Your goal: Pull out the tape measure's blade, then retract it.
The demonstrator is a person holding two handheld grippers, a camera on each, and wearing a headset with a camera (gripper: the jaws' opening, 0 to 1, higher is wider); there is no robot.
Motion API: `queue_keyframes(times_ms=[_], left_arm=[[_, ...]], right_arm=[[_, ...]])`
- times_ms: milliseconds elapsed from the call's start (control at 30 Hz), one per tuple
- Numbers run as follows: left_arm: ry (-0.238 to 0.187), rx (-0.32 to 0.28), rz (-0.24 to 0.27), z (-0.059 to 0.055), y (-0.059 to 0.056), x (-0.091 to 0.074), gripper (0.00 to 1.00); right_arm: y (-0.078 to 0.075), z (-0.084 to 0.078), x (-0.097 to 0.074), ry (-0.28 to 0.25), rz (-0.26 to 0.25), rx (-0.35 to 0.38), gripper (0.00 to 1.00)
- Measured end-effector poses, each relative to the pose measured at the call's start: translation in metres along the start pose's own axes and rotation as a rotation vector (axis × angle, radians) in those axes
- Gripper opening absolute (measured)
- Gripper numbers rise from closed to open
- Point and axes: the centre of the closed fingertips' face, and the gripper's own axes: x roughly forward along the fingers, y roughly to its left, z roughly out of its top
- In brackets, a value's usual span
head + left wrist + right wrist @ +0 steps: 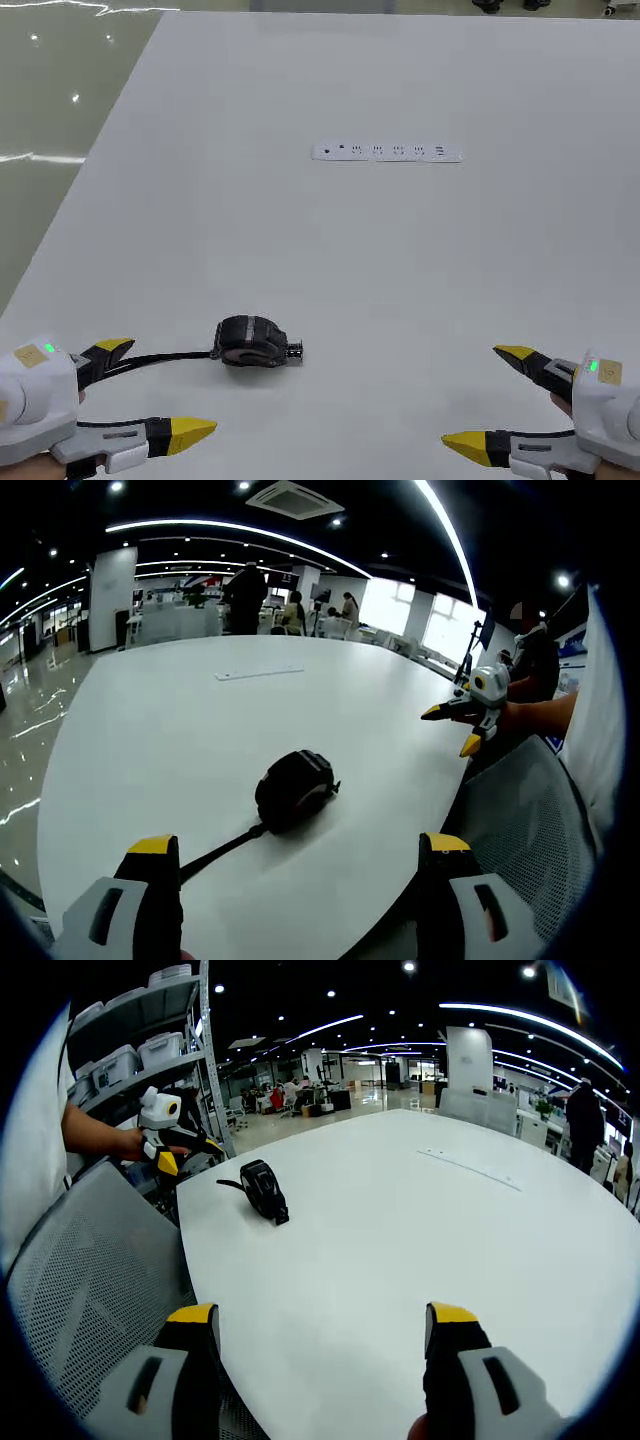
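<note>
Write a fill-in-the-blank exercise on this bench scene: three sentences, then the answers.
1. The tape measure lies on the table closer to the ____ pair of tongs than to the other.
2. The left tongs and the right tongs both stand ____, holding nothing.
3. The tape measure's case is ____ in colour.
Missing words: left; open; black.

left gripper (165, 387) jaws spread wide, right gripper (475, 395) likewise, both empty
</note>
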Motion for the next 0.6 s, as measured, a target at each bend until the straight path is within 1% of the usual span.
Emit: queue_keyframes(times_ms=[167,600], left_arm=[[0.002,-0.001,0.004,-0.0013,0.0011,-0.0019,0.96],[0.003,-0.006,-0.004,-0.0010,0.0003,-0.0003,0.96]], right_arm=[[0.0010,-0.0043,-0.0031,0.011,0.001,-0.005,0.86],[0.0006,-0.0055,-0.0045,0.012,0.000,0.000,0.87]])
